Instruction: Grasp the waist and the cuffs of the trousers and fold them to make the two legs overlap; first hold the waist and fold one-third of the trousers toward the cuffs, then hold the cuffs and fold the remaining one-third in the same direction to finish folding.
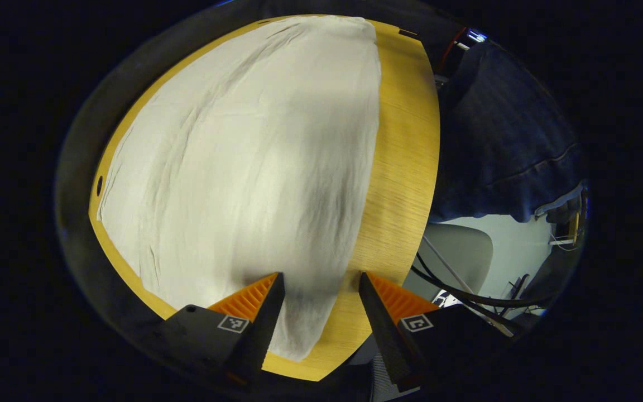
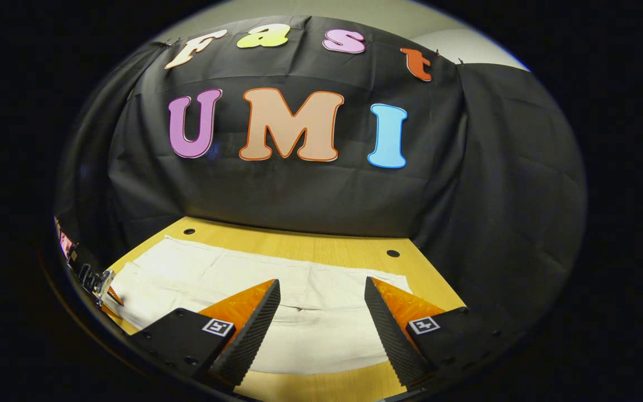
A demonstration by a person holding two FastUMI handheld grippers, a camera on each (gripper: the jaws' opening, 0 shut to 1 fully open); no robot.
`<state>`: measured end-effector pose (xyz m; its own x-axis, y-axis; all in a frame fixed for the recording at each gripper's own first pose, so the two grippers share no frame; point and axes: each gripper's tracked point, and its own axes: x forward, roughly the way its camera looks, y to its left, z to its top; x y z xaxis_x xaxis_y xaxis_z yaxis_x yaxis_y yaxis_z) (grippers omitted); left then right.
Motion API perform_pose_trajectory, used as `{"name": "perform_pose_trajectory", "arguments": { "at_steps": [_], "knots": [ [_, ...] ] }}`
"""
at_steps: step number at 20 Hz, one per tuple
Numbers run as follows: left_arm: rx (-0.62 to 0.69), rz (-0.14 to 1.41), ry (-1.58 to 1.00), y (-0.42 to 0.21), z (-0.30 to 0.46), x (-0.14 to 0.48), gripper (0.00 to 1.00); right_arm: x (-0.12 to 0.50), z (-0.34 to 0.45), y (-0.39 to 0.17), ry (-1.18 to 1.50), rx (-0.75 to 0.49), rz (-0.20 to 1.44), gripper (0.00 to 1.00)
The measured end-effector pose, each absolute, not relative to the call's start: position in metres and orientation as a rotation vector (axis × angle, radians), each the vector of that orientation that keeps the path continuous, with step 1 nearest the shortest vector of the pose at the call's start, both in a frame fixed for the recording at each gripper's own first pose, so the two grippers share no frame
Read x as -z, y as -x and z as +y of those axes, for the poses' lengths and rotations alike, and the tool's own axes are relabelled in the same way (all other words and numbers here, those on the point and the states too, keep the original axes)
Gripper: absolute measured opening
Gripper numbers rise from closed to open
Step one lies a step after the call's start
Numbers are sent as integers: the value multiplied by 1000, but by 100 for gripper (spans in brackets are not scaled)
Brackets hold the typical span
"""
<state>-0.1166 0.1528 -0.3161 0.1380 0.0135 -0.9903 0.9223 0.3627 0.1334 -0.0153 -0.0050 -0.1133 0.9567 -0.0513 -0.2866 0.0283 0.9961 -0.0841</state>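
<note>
The trousers (image 1: 254,167) lie flat on the wooden surface (image 1: 405,167), a long pale cloth that covers most of the top. In the left gripper view their long axis runs straight away from the left tongs (image 1: 321,290), from the near edge of the surface to the far one. One long side lies just inside the surface's edge nearest the person's dark sleeve (image 1: 500,128), with a bare strip of wood between.

The left tongs stand wide open and empty above the near end of the trousers, with one finger over the cloth and the other over the bare strip.

In the right gripper view the trousers (image 2: 277,290) lie crosswise, with the long axis running side to side under the right tongs (image 2: 321,296) and parallel to the surface's far edge (image 2: 299,237), below the black cloth wall. The right tongs are also wide open and hold nothing, hanging over a seam or fold line in the cloth.

The left tongs look end-on down the trousers, so they seem nearer to one end, while the right tongs face a long side. I cannot tell which end is the waist and which the cuffs. No fold seems begun.
</note>
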Motion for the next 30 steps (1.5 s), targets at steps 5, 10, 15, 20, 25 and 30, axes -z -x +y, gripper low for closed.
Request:
{"name": "perform_pose_trajectory", "arguments": {
  "at_steps": [5,10,15,20,25,30],
  "knots": [
    [828,1293,-1014,111,154,316,70,125,-4,14,98,0,318,98],
    [779,1323,-1009,99,155,316,37,141,-2,7,128,-83,352,98],
    [770,1316,-1005,94,154,317,1,168,-8,5,178,-194,422,98],
    [785,1310,-1028,95,153,317,0,215,-23,9,324,-344,538,99],
    [767,1321,-1028,93,155,318,0,279,-64,27,557,-524,736,98],
    [736,1338,-1013,92,156,318,0,334,-108,44,749,-665,918,99]
  ]
}}
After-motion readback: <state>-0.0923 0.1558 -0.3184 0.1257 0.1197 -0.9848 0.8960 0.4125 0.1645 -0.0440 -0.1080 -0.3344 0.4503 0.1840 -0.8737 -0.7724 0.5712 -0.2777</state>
